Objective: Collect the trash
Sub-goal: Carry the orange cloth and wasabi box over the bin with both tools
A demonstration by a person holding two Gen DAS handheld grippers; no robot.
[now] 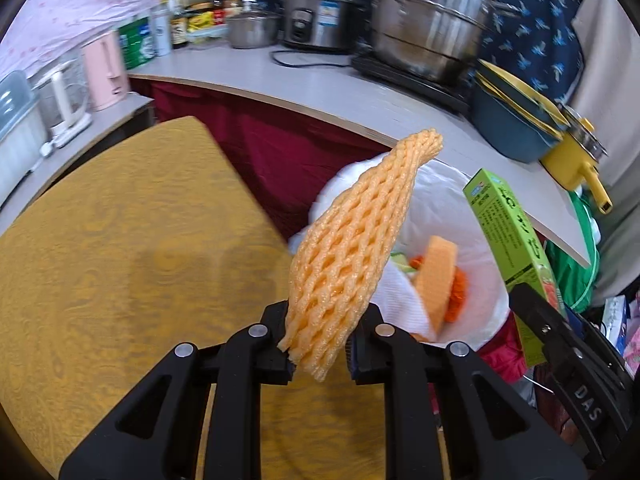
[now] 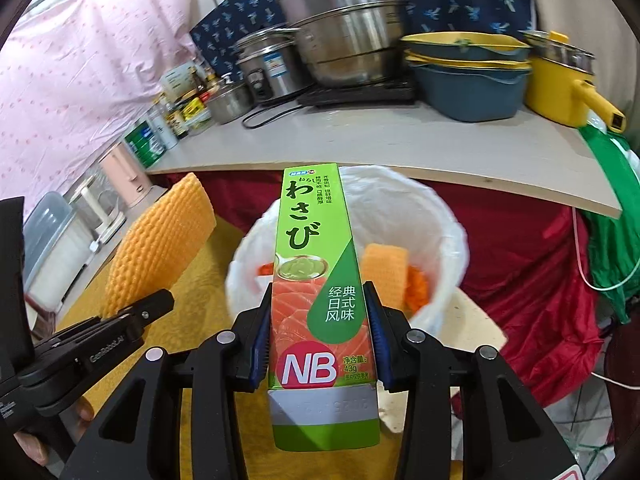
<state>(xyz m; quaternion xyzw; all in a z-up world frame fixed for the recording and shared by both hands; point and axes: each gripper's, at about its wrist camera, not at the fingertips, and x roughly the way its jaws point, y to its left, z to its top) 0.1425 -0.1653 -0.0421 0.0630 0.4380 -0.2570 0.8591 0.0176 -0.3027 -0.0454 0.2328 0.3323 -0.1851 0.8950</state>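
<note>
My left gripper (image 1: pixel 320 344) is shut on an orange foam fruit net (image 1: pixel 348 252), which stands up from the jaws and leans toward a white-lined trash bin (image 1: pixel 440 208). The bin holds an orange foam piece (image 1: pixel 436 276) and some scraps. My right gripper (image 2: pixel 320 344) is shut on a green wasabi box (image 2: pixel 316 280), held upright in front of the same bin (image 2: pixel 444 232). In the right wrist view the foam net (image 2: pixel 160 244) and the left gripper (image 2: pixel 132 316) show at the left. In the left wrist view the box (image 1: pixel 508 232) and the right gripper (image 1: pixel 560 332) show at the right.
A yellow tablecloth (image 1: pixel 120 240) lies below the left gripper. Behind the bin a grey counter (image 2: pixel 360 140) over a dark red cloth carries steel pots (image 2: pixel 340 32), a blue basin (image 2: pixel 468 80), a yellow pot (image 2: pixel 560 84), bottles and a pink kettle (image 1: pixel 104 72). Green netting (image 2: pixel 612 208) hangs at right.
</note>
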